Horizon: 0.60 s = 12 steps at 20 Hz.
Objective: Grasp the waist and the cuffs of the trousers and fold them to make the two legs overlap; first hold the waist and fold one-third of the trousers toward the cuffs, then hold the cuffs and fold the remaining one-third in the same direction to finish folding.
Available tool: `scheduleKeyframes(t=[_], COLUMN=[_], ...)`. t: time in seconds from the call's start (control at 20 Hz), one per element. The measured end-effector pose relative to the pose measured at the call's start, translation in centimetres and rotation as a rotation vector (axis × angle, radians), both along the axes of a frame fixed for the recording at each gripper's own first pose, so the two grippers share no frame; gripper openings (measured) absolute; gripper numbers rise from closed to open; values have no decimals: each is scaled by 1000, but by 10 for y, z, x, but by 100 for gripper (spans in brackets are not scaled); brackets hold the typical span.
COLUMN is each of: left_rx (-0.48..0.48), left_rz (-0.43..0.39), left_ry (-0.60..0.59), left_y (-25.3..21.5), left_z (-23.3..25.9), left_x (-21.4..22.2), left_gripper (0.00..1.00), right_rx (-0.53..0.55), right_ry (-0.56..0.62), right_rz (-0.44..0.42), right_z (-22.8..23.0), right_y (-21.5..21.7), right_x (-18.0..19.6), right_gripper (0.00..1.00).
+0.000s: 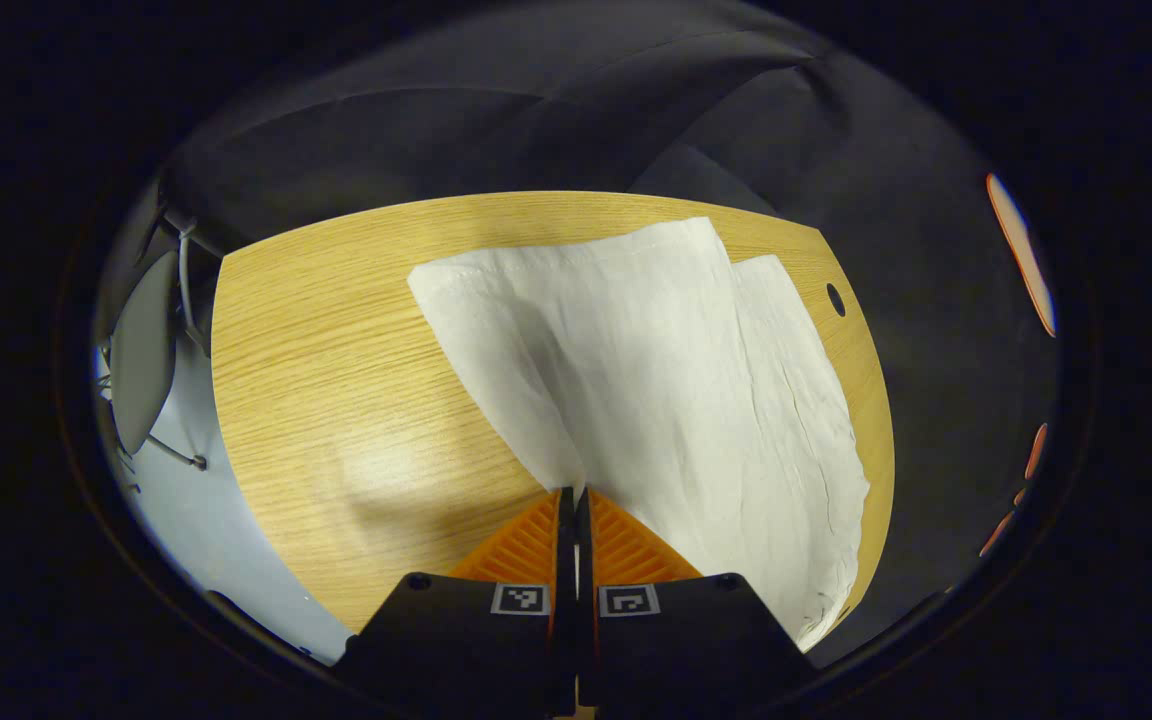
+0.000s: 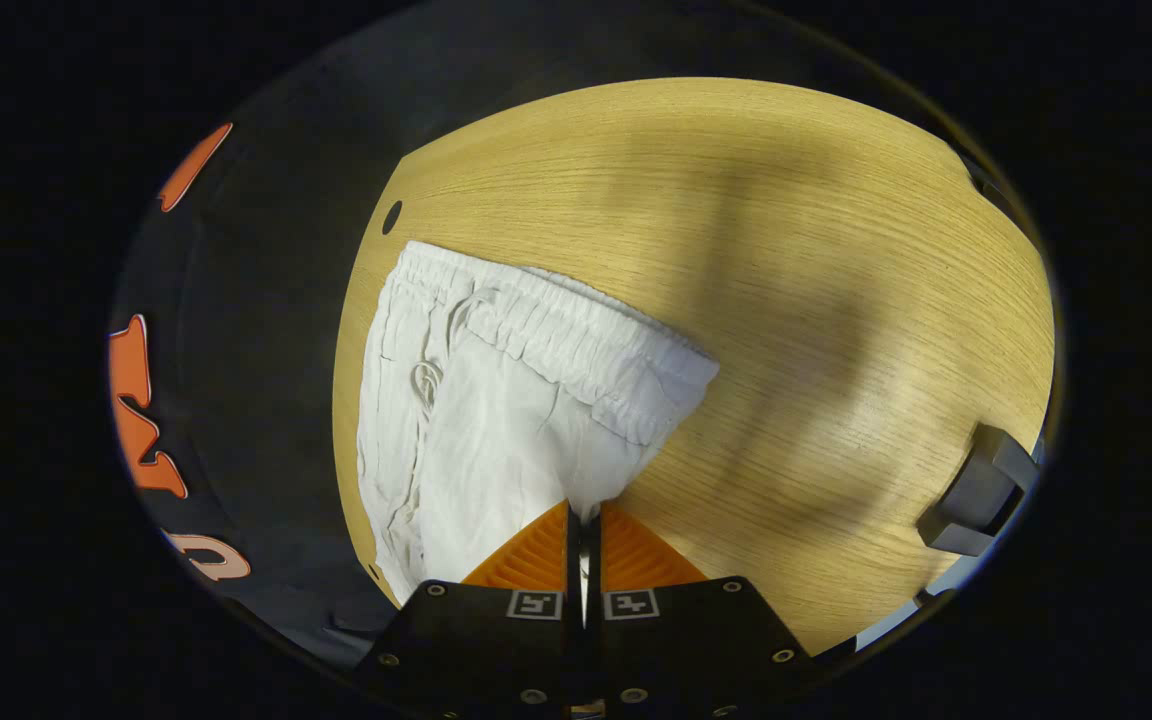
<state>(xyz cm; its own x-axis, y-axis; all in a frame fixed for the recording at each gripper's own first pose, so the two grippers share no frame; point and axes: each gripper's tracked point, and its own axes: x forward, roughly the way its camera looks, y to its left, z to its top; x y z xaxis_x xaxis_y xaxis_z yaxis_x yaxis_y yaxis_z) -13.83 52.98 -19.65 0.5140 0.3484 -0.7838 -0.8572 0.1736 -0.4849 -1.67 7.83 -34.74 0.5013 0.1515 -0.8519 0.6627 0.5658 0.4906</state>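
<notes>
L claw (image 1: 576, 492) pinched on white trousers (image 1: 656, 380) cuff end, R claw (image 2: 584, 508) pinched on waist, wood table (image 1: 336, 400)

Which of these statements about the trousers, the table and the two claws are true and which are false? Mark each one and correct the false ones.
1. The trousers are white. True.
2. The left claw is wide open above bare table. False: it is shut on trouser cloth.
3. The right claw grips cloth near the elastic waistband. True.
4. The table is glass. False: it is light wood.
5. The trousers lie in a heap on the floor. False: they lie on the table.
</notes>
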Motion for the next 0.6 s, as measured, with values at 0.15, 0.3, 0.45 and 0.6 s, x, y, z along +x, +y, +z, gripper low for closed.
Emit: scheduleKeyframes(t=[0.15, 0.3, 0.45, 0.6], left_rx=[49, 84, 121, 160], left_rz=[-30, -95, -153, -218], left_ry=[-35, -67, -108, -141], left_y=[-2, -5, -2, 5], left_z=[21, 49, 81, 107], left_x=[2, 12, 28, 47], left_gripper=[5, 2, 5, 5], right_rx=[-2, -5, -3, -23], right_ry=[-45, -94, -148, -187], right_rz=[-3, -2, -5, 3], right_z=[18, 38, 61, 81], right_y=[2, 7, 16, 24], right_x=[1, 7, 14, 24], right_gripper=[1, 1, 1, 1])
